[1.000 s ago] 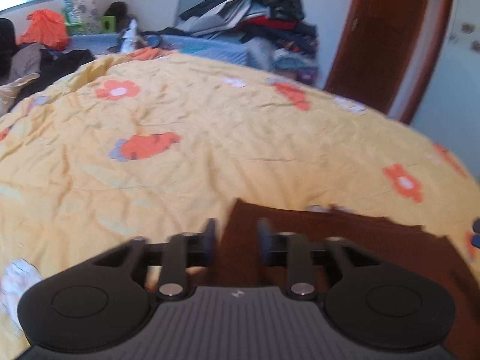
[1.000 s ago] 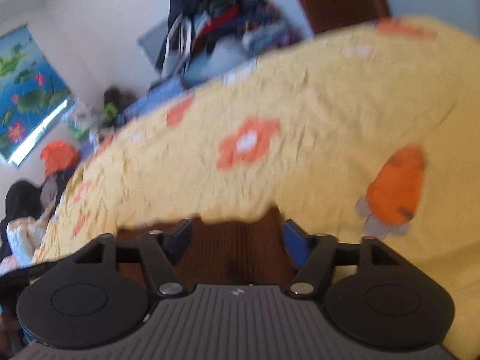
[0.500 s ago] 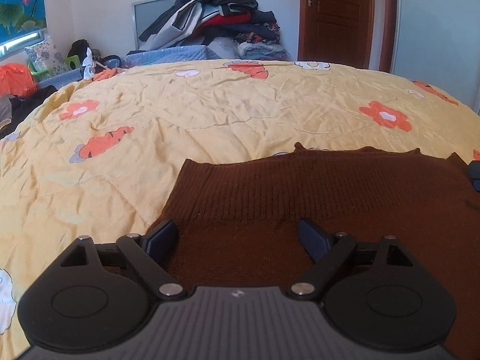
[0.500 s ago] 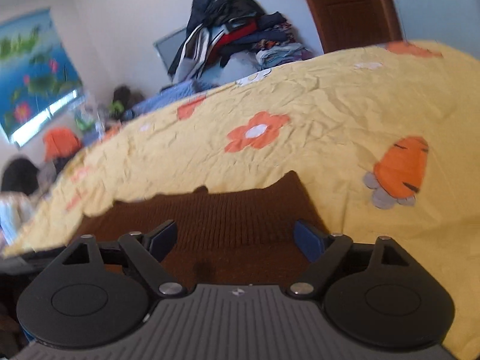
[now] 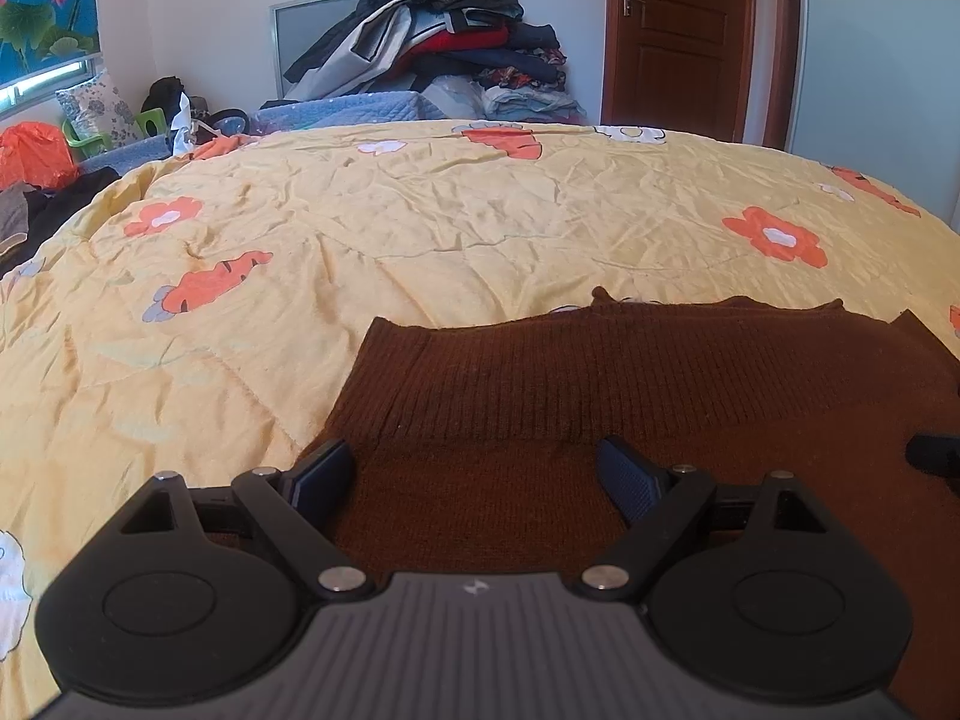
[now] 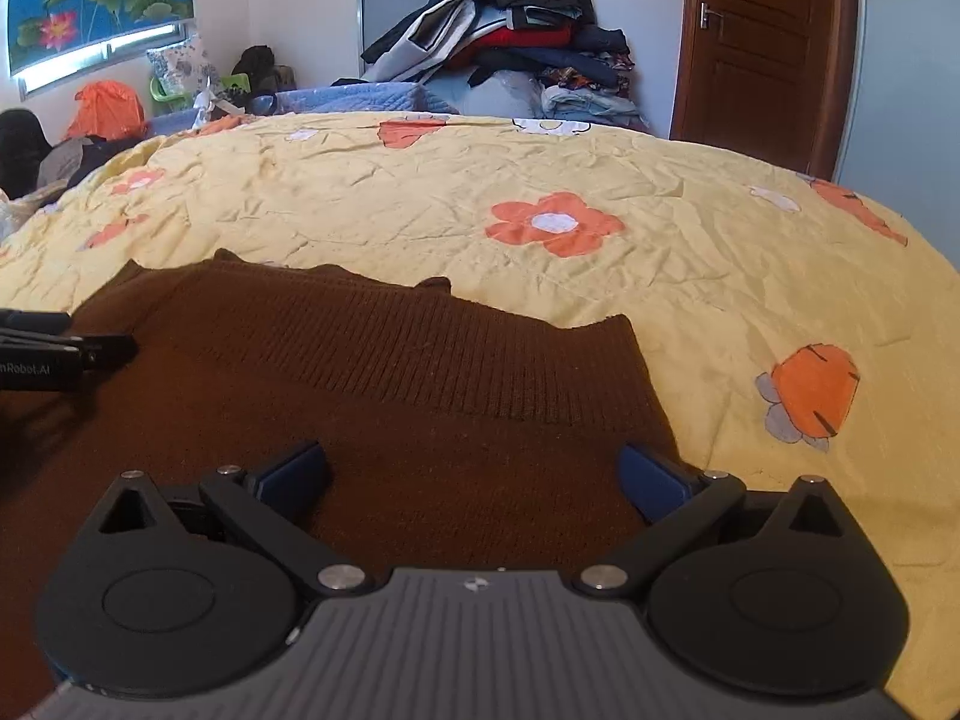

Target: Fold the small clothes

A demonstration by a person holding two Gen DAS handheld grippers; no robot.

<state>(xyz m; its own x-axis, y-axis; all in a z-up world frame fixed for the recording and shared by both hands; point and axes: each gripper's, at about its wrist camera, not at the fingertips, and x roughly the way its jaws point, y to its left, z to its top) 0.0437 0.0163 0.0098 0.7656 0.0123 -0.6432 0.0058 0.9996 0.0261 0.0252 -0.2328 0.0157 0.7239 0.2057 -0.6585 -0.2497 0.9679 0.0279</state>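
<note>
Garments in play: one dark brown ribbed-knit sweater, spread flat on the bed, its ribbed band along the far edge.
Sweater position: near side of the yellow quilted bedspread printed with orange flowers and carrots; left corner of the band seen from the left wrist view, right corner from the right wrist view.
Grippers: two, black, each with two blue-padded fingers.
Left gripper: fingers spread wide, nothing between them, poised over the left part of the sweater; contact with the knit cannot be told.
Right gripper: fingers spread wide, nothing pinched, over the right part of the sweater, right pad near the sweater's right edge.
Cross-views: part of the left gripper shows at the left edge of the right wrist view; a black tip at the right edge of the left wrist view.
Printed flowers on bedspread: two full orange ones in the left wrist view, several carrots besides.
Heaps: one tall pile of mixed clothes against the far wall beyond the bed.
Doors: one brown wooden door, shut, right of the pile.
Containers: one orange bag at far left by the window; contents not visible.
</note>
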